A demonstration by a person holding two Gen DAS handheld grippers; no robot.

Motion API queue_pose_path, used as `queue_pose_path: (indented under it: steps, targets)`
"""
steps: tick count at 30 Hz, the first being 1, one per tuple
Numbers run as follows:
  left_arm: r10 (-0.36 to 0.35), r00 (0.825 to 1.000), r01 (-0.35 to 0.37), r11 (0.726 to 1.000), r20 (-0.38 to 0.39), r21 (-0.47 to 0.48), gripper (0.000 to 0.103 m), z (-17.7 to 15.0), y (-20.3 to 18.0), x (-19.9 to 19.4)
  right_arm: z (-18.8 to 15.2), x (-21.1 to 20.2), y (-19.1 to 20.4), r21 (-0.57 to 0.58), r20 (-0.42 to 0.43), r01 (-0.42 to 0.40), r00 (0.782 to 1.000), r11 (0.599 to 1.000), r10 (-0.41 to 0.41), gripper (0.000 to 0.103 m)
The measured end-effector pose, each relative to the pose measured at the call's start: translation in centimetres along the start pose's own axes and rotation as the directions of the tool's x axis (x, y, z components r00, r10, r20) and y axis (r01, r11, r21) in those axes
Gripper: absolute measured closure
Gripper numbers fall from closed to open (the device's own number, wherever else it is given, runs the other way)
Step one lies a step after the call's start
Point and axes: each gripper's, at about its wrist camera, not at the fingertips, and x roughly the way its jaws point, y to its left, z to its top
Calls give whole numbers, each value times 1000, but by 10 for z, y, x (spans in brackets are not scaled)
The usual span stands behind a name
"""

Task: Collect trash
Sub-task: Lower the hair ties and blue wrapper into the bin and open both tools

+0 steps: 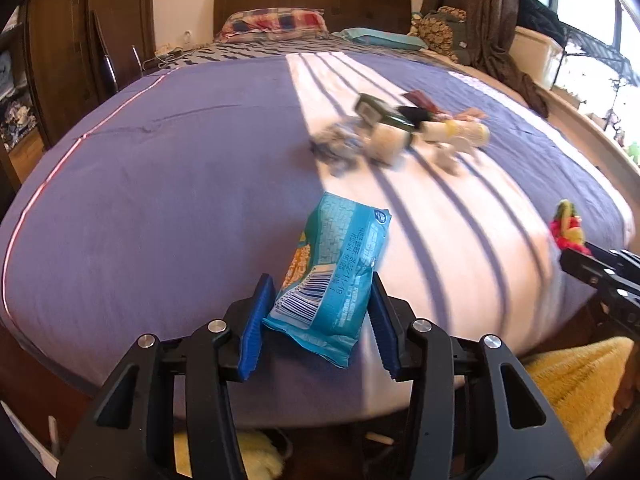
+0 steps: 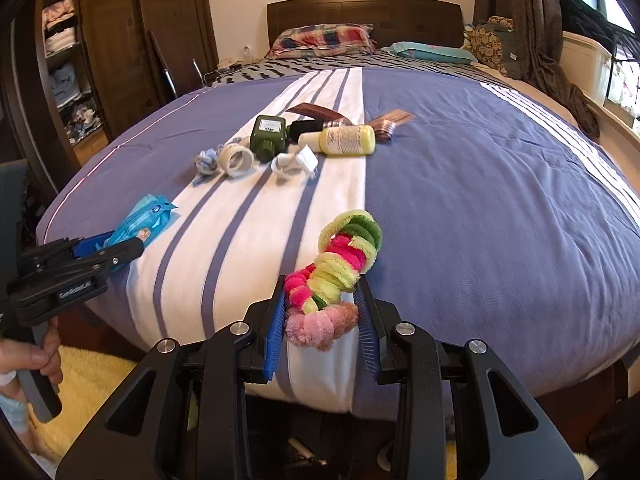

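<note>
Bedroom, daylit from a window (image 2: pixel 612 40) at the right side. Bed (image 2: pixel 480 184) fills most of the floor, spread with a purple cover carrying a broad white band and narrow purple stripes; window bars throw curved shadows across it in the left wrist view. Dark wooden headboard (image 2: pixel 364 12) against a pale wall, with a plaid pillow (image 2: pixel 324 40) and a teal pillow (image 2: pixel 432 51) below it. Brown curtain (image 2: pixel 528 20) hangs at the right of the headboard. Dark wardrobe (image 2: pixel 120 40) stands at the left, folded clothes on its open shelves. Yellow shaggy rug (image 1: pixel 572 380) lies on the floor at the foot of the bed. Mid-bed cluster, close together: green square bottle (image 2: pixel 270 136), yellow bottle (image 2: pixel 344 140), roll of tape (image 2: pixel 238 160), crumpled white scraps (image 2: pixel 294 164), a blue-and-white scrap (image 2: pixel 206 164). Teal snack wrapper (image 1: pixel 332 276) is near the foot edge, clamped between the blue pads of the left hand-held gripper (image 1: pixel 320 300). Fuzzy bundle of pink, green and yellow loops (image 2: pixel 336 276) is near the foot edge on the white band, pinched at its lower end by the right hand-held gripper (image 2: pixel 322 320). A person's fingers (image 2: pixel 44 356) wrap the left handle.
</note>
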Motion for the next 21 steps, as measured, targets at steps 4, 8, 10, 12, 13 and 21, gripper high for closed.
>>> queue_pose_path:
  steps: [4, 8, 10, 12, 13, 21]
  targets:
    - [-32, 999, 32, 999, 20, 15, 59, -17, -18, -21, -16, -21, -1, -6, 12, 1, 1000, 1000, -1, 70]
    - [-73, 997, 72, 997, 33, 32, 58, -33, -37, -41, -29, -40, -2, -9, 24, -7, 1000, 1000, 7, 70]
    - [-87, 996, 85, 996, 36, 35, 58, -40, -42, -48, -35, -47, -2, -8, 28, -13, 1000, 1000, 13, 70]
    - [-102, 994, 100, 994, 35, 40, 58, -48, -49, -53, -40, -54, -2, -8, 30, -17, 999, 1000, 17, 70]
    - [-105, 994, 103, 994, 33, 44, 58, -53, -52, -55, -44, -57, -2, -9, 30, -20, 999, 1000, 20, 70]
    - [-122, 992, 123, 991, -24, 47, 58, -90, -68, -51, -72, -56, -10, 17, -25, -48, 999, 999, 48, 69]
